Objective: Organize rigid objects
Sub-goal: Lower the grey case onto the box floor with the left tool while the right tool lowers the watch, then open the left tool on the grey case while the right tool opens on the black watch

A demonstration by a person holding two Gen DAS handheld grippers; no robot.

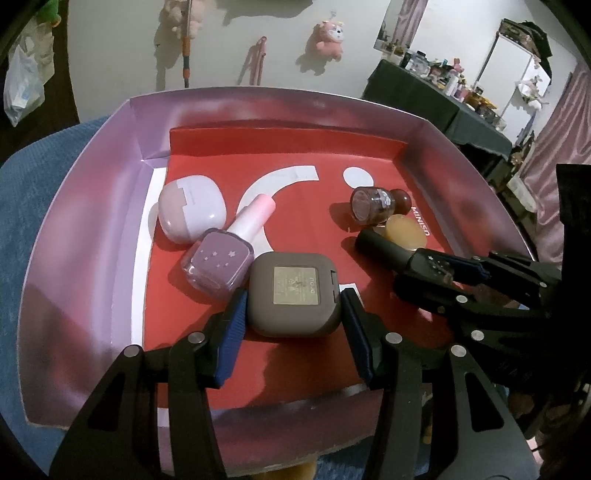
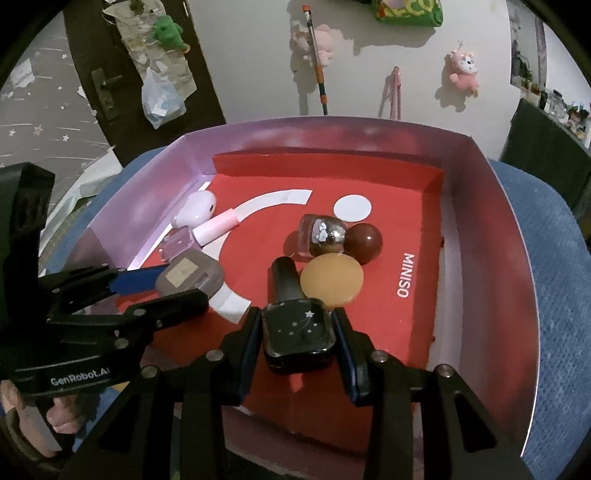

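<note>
A pink-walled box [image 1: 92,206] with a red floor holds the objects. My left gripper [image 1: 293,295] has its blue pads on both sides of a brown square compact [image 1: 293,291], which rests on the floor. My right gripper [image 2: 297,325] is closed around a black star-printed nail polish bottle [image 2: 297,332] with a black cap [image 2: 286,277]. Beside it lie an amber disc [image 2: 332,282], a clear brown bottle [image 2: 321,236] with a brown ball cap [image 2: 364,240], a lilac nail polish bottle [image 1: 219,264] with a pink cap, and a lilac earbud case [image 1: 190,212].
The box sits on a blue cushion [image 2: 554,277]. A white wall with plush toys [image 1: 328,35] lies behind it. A cluttered dark table [image 1: 443,96] stands at the far right. A dark door [image 2: 110,74] is at the left.
</note>
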